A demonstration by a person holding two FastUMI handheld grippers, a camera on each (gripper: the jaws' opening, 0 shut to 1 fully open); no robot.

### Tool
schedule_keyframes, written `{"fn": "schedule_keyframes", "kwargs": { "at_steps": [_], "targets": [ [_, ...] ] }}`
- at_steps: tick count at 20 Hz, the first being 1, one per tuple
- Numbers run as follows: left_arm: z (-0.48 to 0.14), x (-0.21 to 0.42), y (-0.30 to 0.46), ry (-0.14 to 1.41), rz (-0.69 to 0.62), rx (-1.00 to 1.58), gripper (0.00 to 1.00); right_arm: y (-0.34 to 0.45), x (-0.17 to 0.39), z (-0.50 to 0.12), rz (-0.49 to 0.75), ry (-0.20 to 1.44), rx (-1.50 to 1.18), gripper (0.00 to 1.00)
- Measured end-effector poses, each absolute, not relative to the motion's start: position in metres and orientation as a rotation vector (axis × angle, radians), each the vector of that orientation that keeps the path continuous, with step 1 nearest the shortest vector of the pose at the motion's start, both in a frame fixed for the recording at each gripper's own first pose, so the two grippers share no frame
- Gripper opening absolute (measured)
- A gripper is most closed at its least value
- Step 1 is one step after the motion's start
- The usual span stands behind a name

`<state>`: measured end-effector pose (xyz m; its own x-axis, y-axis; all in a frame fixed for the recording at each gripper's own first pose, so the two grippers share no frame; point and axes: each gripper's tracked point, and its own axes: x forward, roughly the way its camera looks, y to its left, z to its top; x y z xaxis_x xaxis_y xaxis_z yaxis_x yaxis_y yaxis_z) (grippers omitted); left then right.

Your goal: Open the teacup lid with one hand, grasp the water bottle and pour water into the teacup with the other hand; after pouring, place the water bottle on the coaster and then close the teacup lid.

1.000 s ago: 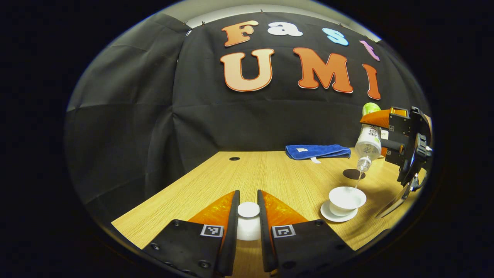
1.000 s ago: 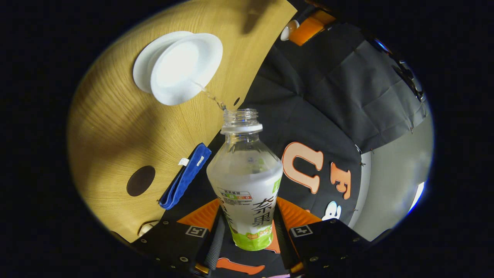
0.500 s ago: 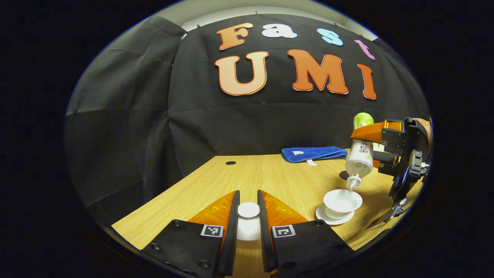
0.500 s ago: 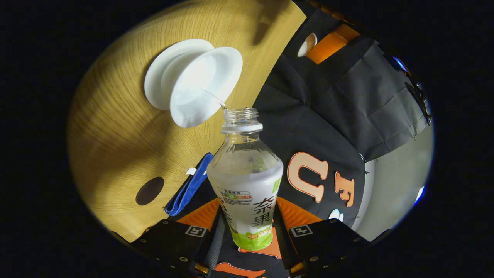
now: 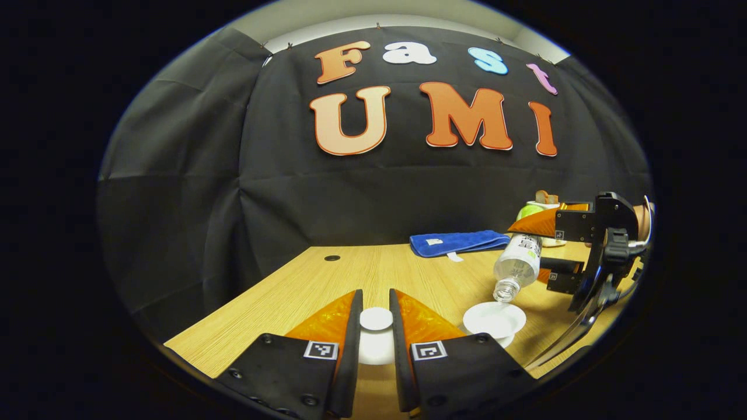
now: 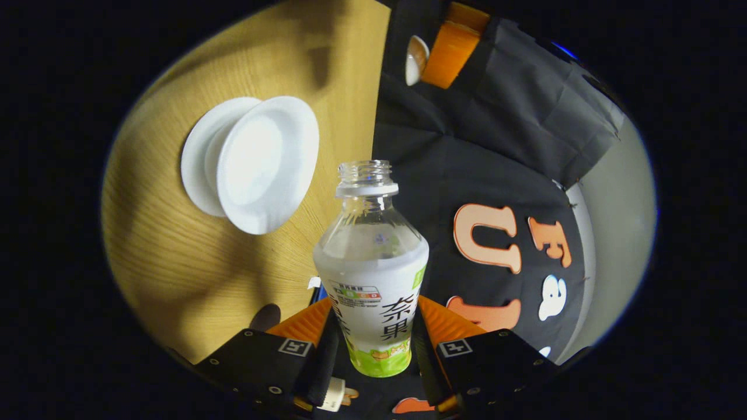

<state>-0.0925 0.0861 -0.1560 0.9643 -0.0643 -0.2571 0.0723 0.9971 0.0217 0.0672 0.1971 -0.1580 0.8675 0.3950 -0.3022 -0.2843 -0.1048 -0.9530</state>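
In the left gripper view, the left gripper [image 5: 376, 329] holds the white teacup lid [image 5: 376, 318] by its knob, both fingers pressing on it, above the worktop [image 5: 327, 286] near its front edge. The teacup [image 5: 494, 319] stands uncovered on its saucer toward the right side of the worktop. The right gripper [image 5: 540, 248] holds the water bottle [image 5: 518, 265] tilted steeply, mouth down, directly above the teacup rim. A blue cloth [image 5: 456, 242] lies folded along the far edge of the worktop, and a round cable hole [image 5: 332, 257] sits near the far left corner. In the right gripper view, the right gripper [image 6: 373, 344] is closed on the lower body of the water bottle [image 6: 372, 274], both fingers pressing its label. The bottle is uncapped. The teacup [image 6: 265, 163] and its saucer [image 6: 195, 163] lie beyond the bottle mouth, to one side of it. The left gripper [image 6: 435, 49] holds the teacup lid [image 6: 415, 58] past the worktop [image 6: 175, 256] edge.
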Motion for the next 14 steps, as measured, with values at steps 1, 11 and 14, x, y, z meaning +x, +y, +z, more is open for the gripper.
{"fn": "schedule_keyframes", "kwargs": {
  "at_steps": [1,11,14],
  "targets": [
    [-0.152,-0.092,0.082,0.253,-0.075,0.031,0.3,0.195,0.07,-0.158,0.574,-0.058,-1.513,0.64],
    [-0.129,-0.069,0.01,0.22,-0.179,0.024,0.31,0.151,0.125,-0.147,0.437,0.077,-0.967,0.64],
    [-0.126,-0.064,-0.016,0.216,-0.225,0.017,0.31,0.137,0.141,-0.153,0.416,0.135,-0.802,0.65]
  ]
}}
